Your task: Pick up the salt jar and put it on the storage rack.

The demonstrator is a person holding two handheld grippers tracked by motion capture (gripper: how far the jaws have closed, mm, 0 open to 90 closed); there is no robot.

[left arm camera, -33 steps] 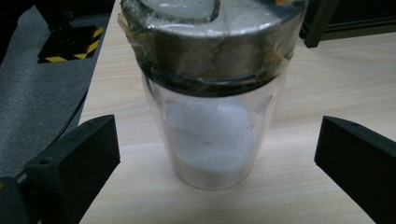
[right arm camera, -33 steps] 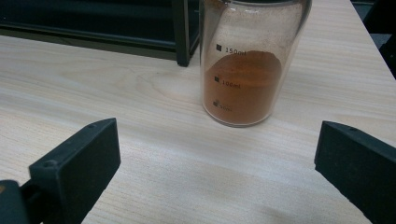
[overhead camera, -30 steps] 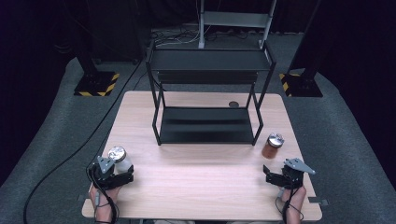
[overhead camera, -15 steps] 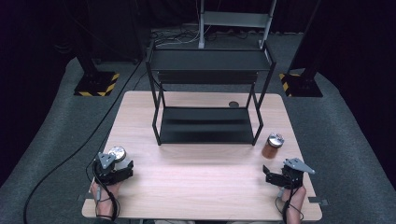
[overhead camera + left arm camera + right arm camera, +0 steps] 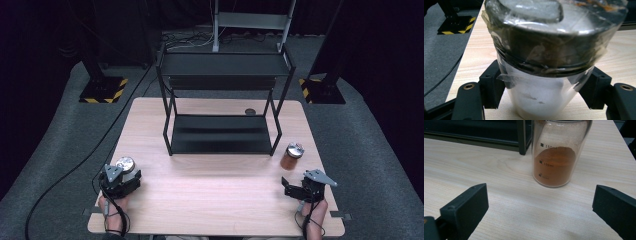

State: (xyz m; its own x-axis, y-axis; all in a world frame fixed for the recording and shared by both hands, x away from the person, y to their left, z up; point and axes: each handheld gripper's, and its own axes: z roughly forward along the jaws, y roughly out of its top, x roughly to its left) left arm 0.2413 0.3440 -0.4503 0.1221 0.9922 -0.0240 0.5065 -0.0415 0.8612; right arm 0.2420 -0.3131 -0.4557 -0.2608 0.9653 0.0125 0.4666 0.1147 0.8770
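Left claw is clamped on a jar, right claw is wide open on the light wooden table.

In the left gripper view the two black pads press on either side of the white-bodied jar with a dark lid wrapped in clear film, so that claw is gripping it at the near-left corner of the table (the jar's base seems to sit on the wood, but I can't tell for sure). The right claw sits at the near-right corner with its jaws spread far apart and nothing between them. Just ahead of it stands the clear glass jar of orange-brown powder with printed volume marks, upright, beside a front leg of the black two-tier metal shelf rack in the middle of the table.
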